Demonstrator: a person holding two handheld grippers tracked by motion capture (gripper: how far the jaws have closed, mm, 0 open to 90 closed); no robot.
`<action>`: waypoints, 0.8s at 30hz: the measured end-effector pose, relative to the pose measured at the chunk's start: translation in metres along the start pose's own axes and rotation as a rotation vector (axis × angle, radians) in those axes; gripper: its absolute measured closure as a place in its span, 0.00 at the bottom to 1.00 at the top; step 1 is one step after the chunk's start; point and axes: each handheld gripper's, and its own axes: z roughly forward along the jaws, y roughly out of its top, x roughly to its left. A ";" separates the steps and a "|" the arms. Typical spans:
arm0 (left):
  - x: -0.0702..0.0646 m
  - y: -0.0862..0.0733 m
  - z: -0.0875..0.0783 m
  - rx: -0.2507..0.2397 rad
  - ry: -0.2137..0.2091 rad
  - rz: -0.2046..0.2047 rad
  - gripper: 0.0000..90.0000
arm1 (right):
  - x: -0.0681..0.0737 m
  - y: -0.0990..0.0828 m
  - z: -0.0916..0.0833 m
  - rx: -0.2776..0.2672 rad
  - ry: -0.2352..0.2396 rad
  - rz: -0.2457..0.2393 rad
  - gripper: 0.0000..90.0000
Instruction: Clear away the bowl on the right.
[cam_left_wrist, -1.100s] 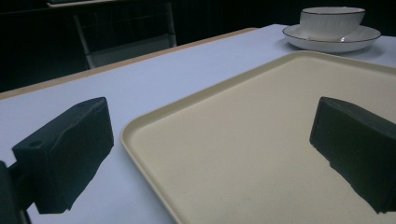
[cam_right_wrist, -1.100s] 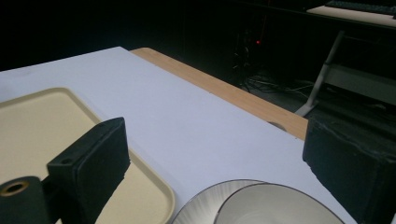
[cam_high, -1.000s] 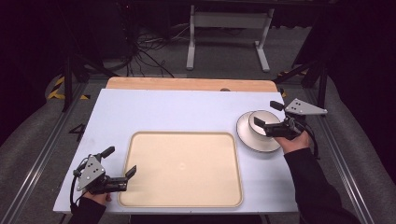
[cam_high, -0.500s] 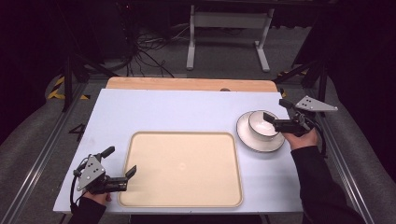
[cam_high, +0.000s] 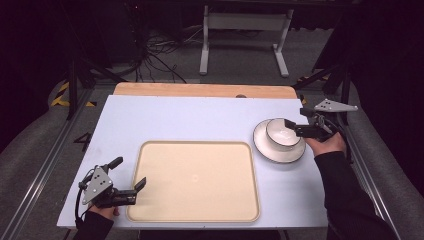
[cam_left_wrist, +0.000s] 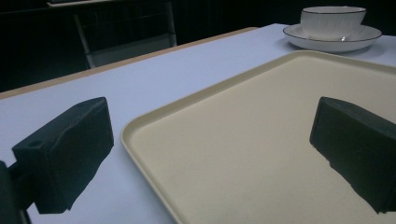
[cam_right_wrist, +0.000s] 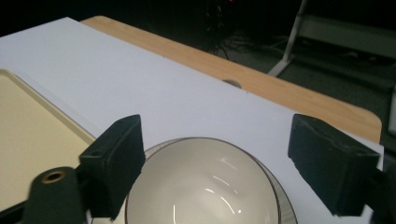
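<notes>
A white bowl (cam_high: 280, 133) stands on a white plate (cam_high: 270, 151) at the table's right side. My right gripper (cam_high: 292, 128) hovers at the bowl's right rim. Its jaws have just been closing, and they stand apart on either side of the bowl (cam_right_wrist: 201, 186) with the pads clear of it. A beige tray (cam_high: 195, 180) lies bare in the middle. My left gripper (cam_high: 131, 171) rests open at the tray's near left corner, one jaw over the tray (cam_left_wrist: 261, 140) and one over the table. The bowl (cam_left_wrist: 332, 21) and plate (cam_left_wrist: 332, 39) show far off in the left gripper view.
The white tabletop (cam_high: 190, 120) ends in a wooden strip (cam_high: 200, 90) at the far edge. Beyond it a metal stand (cam_high: 245, 30) and cables (cam_high: 150, 60) lie on the floor. Rails (cam_high: 45, 165) run along both sides of the table.
My right gripper has drawn back to the right, from over the bowl's middle to its right rim. The left gripper has kept still.
</notes>
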 end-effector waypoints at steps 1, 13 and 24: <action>0.000 0.000 0.000 0.000 0.000 0.000 0.00 | -0.002 0.000 0.001 0.018 0.000 0.010 0.27; 0.000 0.000 0.000 0.002 -0.001 0.000 0.00 | -0.011 0.000 0.015 0.216 -0.061 0.045 0.37; 0.000 0.000 0.000 0.000 -0.001 0.000 0.00 | -0.021 -0.004 0.029 0.380 -0.126 0.086 0.45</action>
